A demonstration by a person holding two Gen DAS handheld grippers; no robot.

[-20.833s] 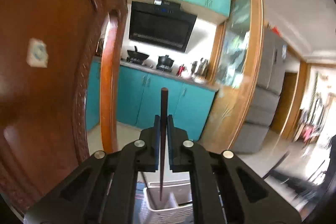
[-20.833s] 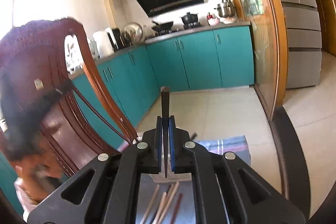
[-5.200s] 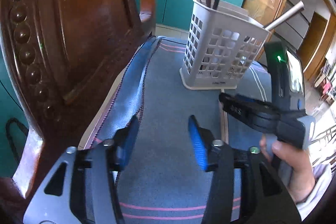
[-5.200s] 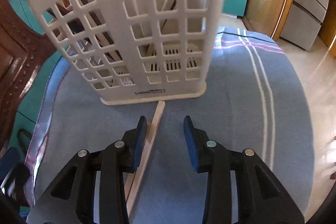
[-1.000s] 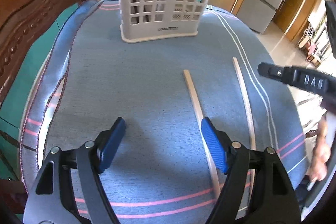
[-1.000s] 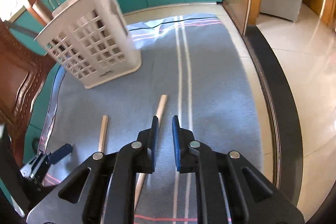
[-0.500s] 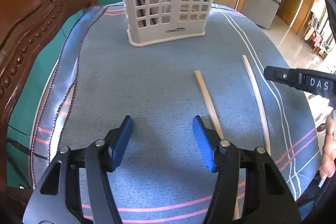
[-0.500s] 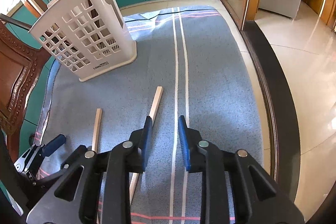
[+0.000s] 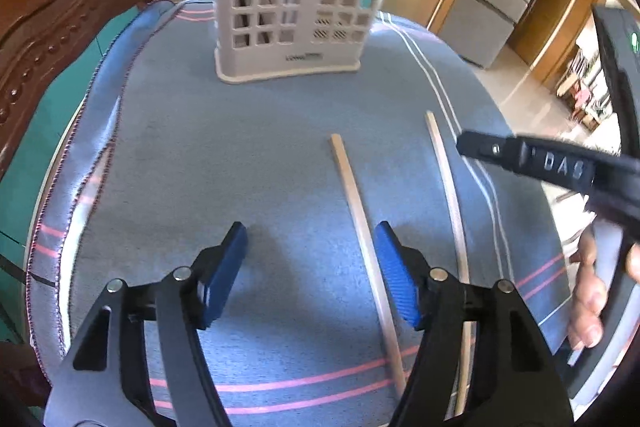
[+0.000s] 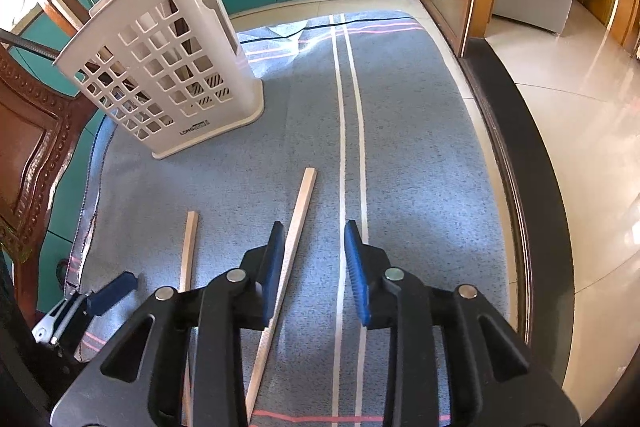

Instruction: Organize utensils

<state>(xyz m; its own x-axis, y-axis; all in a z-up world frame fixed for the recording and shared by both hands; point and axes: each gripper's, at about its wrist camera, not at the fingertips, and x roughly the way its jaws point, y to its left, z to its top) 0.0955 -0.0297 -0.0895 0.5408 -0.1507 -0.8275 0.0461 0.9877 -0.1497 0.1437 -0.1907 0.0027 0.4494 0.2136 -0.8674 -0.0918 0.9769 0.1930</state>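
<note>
Pale wooden chopsticks [image 10: 294, 241], two, loose on blue striped desk cloth [image 10: 400, 147], near white slotted plastic utensil basket [image 10: 168, 67].
Right tool [image 10: 314, 259] now opened wider than half a second ago, empty, straddling one stick; left tool [image 9: 308, 267] wide open, empty, beside the other [image 9: 360, 223]. Pickup likely next.

The left gripper [image 9: 310, 259] was held low and pointed forward, its two blue-padded fingers [image 9: 224, 269] spread wide apart with nothing gripped between them. The right gripper [image 10: 314, 259] was also held open, though less widely, and nothing was clamped. The right hand [image 9: 592, 291] was seen wrapped around the handle of its gripper.
</note>
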